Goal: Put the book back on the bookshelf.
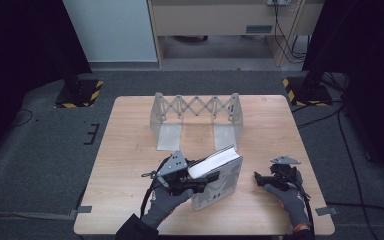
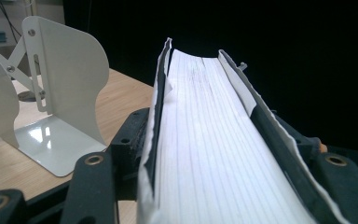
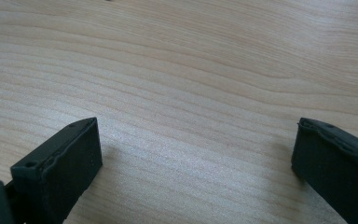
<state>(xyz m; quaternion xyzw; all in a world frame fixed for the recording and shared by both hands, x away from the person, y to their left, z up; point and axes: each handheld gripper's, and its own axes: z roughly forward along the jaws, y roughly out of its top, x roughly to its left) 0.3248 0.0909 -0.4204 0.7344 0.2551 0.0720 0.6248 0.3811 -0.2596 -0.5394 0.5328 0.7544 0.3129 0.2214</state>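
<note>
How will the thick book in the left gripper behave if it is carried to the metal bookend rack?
The book looks thick, so probably heavy for one grip. The left gripper straddles its page edge; the pages seem likely to fan if the grip loosens. Stood on the table, it may tip without the rack.

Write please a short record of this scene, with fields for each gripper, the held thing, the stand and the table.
left gripper: shut on the book, one jaw on each cover
book: thick, closed, grey patterned cover, page edges up, tilted, lower edge at the table
right gripper: open, nothing between its jaws, low over bare wood
bookend rack: white metal, expanding scissor links, unoccupied, at the far side, apart from the book
table: light wood
</note>
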